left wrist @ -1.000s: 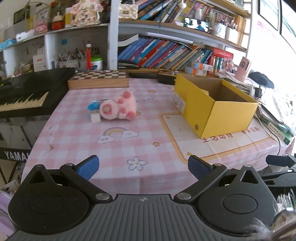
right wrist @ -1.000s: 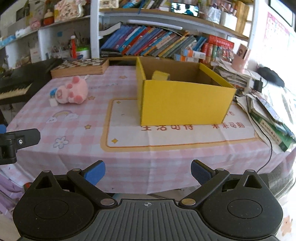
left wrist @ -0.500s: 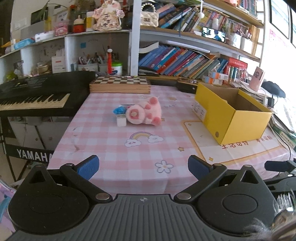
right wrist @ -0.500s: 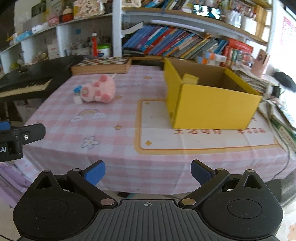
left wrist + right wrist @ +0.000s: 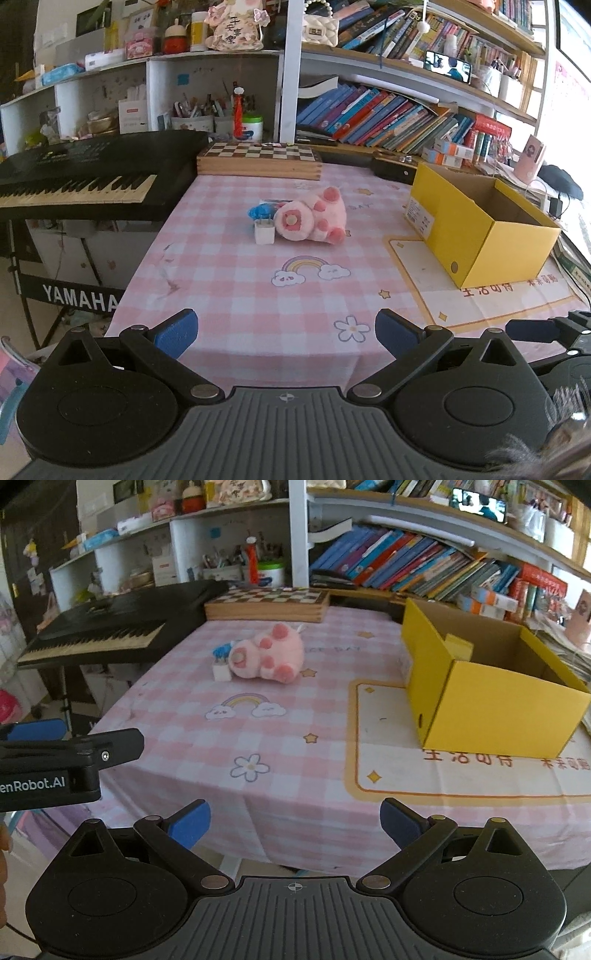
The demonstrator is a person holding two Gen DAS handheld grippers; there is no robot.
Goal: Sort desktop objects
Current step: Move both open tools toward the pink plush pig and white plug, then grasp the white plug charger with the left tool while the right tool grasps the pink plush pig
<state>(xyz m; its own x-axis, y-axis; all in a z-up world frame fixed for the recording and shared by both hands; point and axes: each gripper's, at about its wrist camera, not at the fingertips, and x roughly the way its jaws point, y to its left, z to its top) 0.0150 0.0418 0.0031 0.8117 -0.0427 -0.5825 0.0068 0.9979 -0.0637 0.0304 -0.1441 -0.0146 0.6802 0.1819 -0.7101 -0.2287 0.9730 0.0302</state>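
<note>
Grippers left (image 5: 286,330) and right (image 5: 295,821) hover spread apart, empty, at the pink checked surface (image 5: 236,280) edge; pink plush pig (image 5: 312,219) lies mid-surface beside a white charger cube (image 5: 264,232), yellow cardboard box (image 5: 480,225) well apart.

You're in a lived-in home room, a study or hobby corner. Your worktop (image 5: 236,295) wears a pink checked cloth printed with rainbows, stars and flowers. Behind it, white shelves (image 5: 288,55) run along the wall, packed with leaning children's books (image 5: 369,114), pen cups (image 5: 192,120), trinkets and a quilted white purse (image 5: 320,29). A black Yamaha keyboard (image 5: 85,173) on its stand sits just beside the worktop's left edge. A wooden chessboard box (image 5: 258,160) lies at the back. A pink plush toy (image 5: 314,221) and a yellow cardboard box (image 5: 480,225) rest on the cloth.
</note>
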